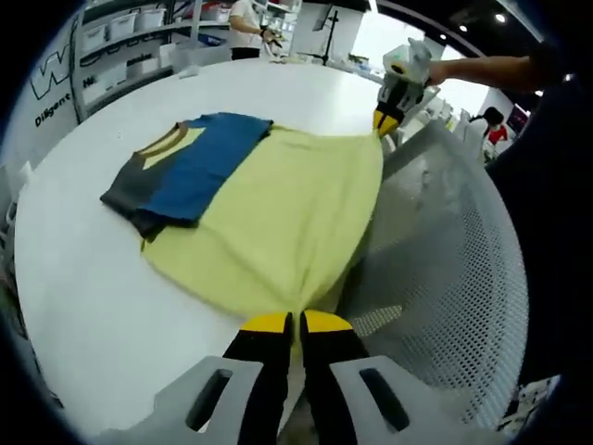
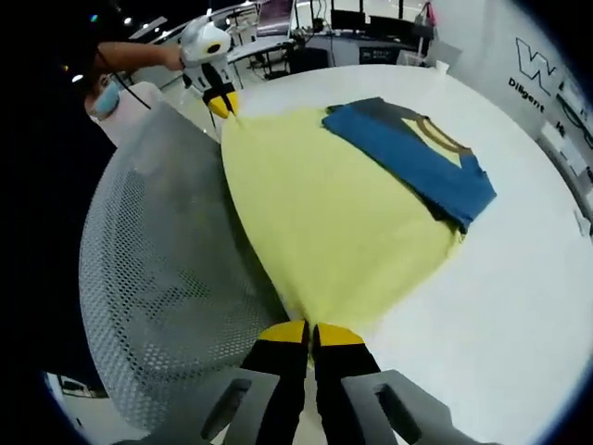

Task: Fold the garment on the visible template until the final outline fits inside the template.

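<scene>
A yellow T-shirt (image 1: pixel 278 218) with blue and dark grey sleeves folded over its top (image 1: pixel 190 167) lies spread on the white table (image 1: pixel 83 297). My left gripper (image 1: pixel 296 322) is shut on one bottom corner of the shirt's hem. The right gripper (image 1: pixel 387 119) is shut on the other hem corner, at the far end of the left gripper view. In the right gripper view the shirt (image 2: pixel 334 213) stretches away from my right gripper (image 2: pixel 310 331), and the left gripper (image 2: pixel 220 100) pinches the far corner. The hem is pulled taut between them.
A grey perforated mesh chair back (image 1: pixel 445 269) stands against the table edge beside the hem, also seen as the mesh chair back (image 2: pixel 157 269). A person's arm (image 1: pixel 486 69) holds the far gripper. Shelves with bins (image 1: pixel 120 37) and desks stand beyond the table.
</scene>
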`<state>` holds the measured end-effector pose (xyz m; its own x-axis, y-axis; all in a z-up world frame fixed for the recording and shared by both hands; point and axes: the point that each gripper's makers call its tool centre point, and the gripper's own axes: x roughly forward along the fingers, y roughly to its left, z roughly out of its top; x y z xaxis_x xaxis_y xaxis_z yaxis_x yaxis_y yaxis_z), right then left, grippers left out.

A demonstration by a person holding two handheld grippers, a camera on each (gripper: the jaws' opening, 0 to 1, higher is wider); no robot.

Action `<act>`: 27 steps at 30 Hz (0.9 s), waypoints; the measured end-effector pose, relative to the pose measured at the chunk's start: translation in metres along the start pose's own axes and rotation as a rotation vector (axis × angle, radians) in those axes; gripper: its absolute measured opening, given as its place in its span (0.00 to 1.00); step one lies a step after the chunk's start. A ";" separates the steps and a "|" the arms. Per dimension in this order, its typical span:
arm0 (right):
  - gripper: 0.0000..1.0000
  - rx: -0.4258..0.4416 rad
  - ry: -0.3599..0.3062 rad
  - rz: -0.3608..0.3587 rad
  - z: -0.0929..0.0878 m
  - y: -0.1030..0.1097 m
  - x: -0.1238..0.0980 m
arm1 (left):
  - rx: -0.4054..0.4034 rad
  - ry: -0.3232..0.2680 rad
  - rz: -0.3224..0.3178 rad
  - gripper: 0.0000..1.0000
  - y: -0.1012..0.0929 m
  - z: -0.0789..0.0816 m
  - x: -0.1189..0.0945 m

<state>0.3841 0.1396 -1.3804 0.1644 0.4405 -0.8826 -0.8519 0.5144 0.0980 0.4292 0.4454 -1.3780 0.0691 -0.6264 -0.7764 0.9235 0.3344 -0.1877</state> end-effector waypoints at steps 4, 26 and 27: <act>0.00 0.015 -0.004 0.017 0.006 0.003 -0.008 | 0.016 0.015 -0.008 0.03 -0.004 0.004 -0.009; 0.00 -0.133 -0.015 0.019 0.071 -0.061 -0.056 | -0.013 -0.003 -0.003 0.03 0.059 0.074 -0.045; 0.00 -0.137 -0.020 0.012 0.073 -0.066 -0.056 | -0.022 -0.015 0.009 0.03 0.065 0.080 -0.046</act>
<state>0.4671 0.1351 -1.3039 0.1627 0.4617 -0.8720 -0.9135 0.4045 0.0437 0.5166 0.4402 -1.3064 0.0831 -0.6339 -0.7689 0.9144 0.3553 -0.1941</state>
